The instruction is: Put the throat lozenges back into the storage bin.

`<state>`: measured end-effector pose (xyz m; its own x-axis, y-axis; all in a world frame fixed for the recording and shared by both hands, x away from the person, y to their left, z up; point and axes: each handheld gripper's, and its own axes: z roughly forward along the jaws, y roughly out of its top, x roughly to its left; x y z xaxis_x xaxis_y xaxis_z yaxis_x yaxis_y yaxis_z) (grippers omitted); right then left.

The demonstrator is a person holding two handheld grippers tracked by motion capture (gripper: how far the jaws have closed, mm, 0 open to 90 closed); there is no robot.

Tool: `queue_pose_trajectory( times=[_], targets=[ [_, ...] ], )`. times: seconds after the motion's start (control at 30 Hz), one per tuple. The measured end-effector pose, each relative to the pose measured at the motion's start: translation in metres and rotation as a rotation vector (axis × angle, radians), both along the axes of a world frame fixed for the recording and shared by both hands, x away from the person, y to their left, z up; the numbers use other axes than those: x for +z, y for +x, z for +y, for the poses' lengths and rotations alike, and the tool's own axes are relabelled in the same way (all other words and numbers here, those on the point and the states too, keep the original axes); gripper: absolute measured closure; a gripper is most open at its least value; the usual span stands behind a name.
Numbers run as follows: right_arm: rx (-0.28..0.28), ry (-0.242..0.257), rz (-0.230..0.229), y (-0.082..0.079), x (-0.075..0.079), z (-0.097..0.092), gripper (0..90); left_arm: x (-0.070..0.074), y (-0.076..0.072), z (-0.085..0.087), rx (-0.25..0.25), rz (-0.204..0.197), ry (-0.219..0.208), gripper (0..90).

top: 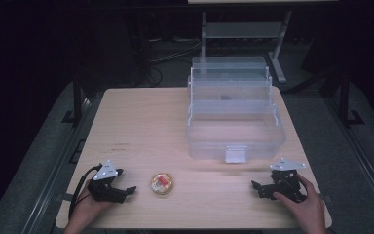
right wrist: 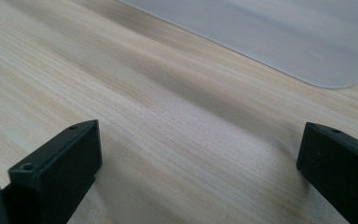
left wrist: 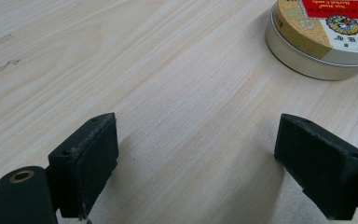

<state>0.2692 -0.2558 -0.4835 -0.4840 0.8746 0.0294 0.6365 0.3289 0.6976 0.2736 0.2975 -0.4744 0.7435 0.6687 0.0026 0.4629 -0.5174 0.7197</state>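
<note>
Your left gripper (top: 126, 191) rests on the tabletop (top: 146, 122) near the front left corner, its jaws spread wide and holding nothing; in the left gripper view the two black pads (left wrist: 86, 161) stand well apart with bare wood between them. The tin (top: 161, 183), round with a gold lid and a red label, lies flat near the front edge, just beside your left gripper on its inner side, not touching it. In the left gripper view the tin (left wrist: 324, 39) sits ahead of the jaws, toward the upper right, outside the gap. Your right gripper (top: 259, 188) rests near the front right corner, jaws likewise wide and empty, pointing toward the tin but well apart from it. The clear box (top: 236, 131) stands open at the back right of the tabletop, its stepped trays raised behind the main tub. In the right gripper view the box's (right wrist: 284, 37) frosted wall lies ahead of the pads (right wrist: 63, 163).
</note>
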Motion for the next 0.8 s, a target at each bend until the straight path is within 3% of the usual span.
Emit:
queue_pose_trajectory(
  times=[0.57,0.8],
  targets=[
    [0.000,0.000,0.001,0.0001,0.0001,0.0000,0.0,0.0001,0.0006,0.0010,-0.011,0.000,0.001,12.6],
    [0.000,0.000,0.000,0.0001,0.0001,0.0000,0.0,0.0025,0.0007,0.0019,-0.008,0.012,0.021,13.2]
  ],
)
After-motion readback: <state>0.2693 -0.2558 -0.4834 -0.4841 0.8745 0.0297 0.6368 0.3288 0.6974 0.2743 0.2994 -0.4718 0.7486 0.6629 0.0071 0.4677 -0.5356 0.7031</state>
